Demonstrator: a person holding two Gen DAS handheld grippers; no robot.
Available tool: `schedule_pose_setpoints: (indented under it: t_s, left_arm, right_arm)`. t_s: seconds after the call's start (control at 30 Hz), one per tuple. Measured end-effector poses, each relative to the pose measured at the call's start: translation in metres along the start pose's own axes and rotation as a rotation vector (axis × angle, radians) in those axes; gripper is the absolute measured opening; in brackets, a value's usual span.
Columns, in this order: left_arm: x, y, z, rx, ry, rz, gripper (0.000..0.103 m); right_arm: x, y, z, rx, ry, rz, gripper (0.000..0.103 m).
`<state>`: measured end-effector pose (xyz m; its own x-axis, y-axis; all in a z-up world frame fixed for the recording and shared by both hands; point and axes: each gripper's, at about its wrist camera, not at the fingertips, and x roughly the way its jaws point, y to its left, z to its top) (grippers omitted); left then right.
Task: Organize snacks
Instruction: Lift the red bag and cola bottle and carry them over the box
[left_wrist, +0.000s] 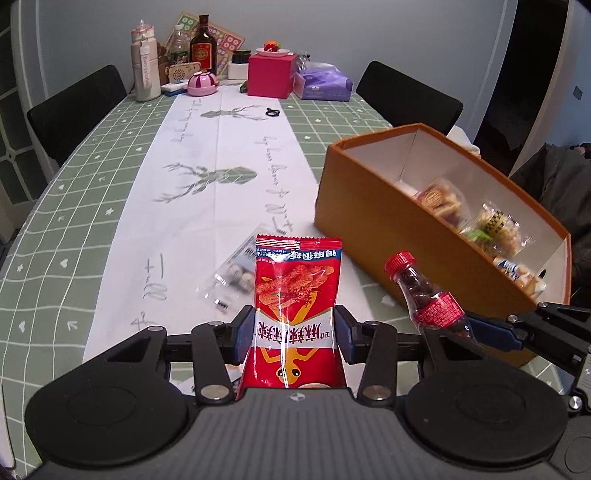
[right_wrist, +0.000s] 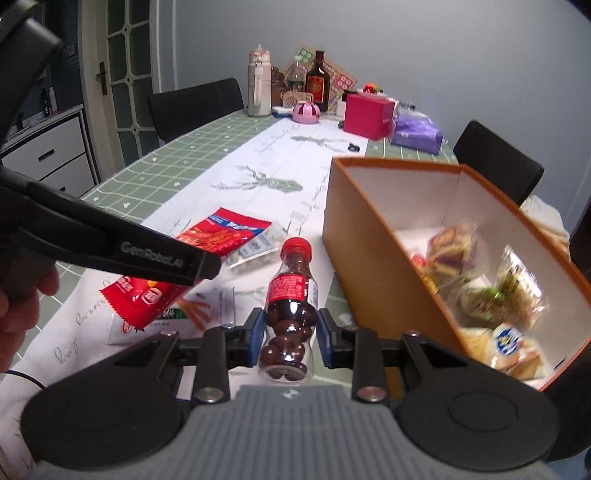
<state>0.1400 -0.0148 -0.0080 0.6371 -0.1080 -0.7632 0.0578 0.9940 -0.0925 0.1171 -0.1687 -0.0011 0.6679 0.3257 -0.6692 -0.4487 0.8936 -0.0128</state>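
Left tongs (left_wrist: 295, 328) pinching a red snack packet (left_wrist: 297, 295), pads pressed on both sides of its lower half, long axis running straight up the frame away from the camera. Right tongs (right_wrist: 290, 334) clamped on a small red-capped bottle (right_wrist: 291, 295) of dark round candies, gripped low on the body, cap pointing up the frame and slightly left. Both items apparently lifted off the surface (left_wrist: 110, 184), though height hard to judge through the fisheye.

Orange box (left_wrist: 369, 206) at right of centre in the left view and filling the right half of the right view, open top, several wrapped snacks already inside along its lower-right end, upper-left end mostly bare. Box long axis running from upper left to lower right. Bottle just beside the box's near wall, so right tongs nearer; packet further left, with the bottle between it and the box.

Likely next: carry rightward over the wall and release, bottle first. Clear packet (left_wrist: 231, 275) lying on the surface behind the red one, plus one more red packet (right_wrist: 144, 295) at lower left in the right view, not yet boxed.
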Motion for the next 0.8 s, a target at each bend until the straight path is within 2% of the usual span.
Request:
schedule_pose_setpoints:
  t_s: [0.4, 0.63, 0.8]
  left_arm:
    - [0.002, -0.049, 0.066, 0.016, 0.075, -0.116, 0.051]
    - [0.013, -0.092, 0.098, 0.167, 0.136, -0.112, 0.051]
    - [0.035, -0.121, 0.11, 0.297, 0.241, -0.109, 0.051]
  right_arm:
    - [-0.032, -0.063, 0.049, 0.011, 0.007, -0.03, 0.029]
    - [-0.029, -0.096, 0.066, 0.005, 0.051, -0.07, 0.029]
    - [-0.016, -0.124, 0.069, 0.051, 0.142, -0.035, 0.028]
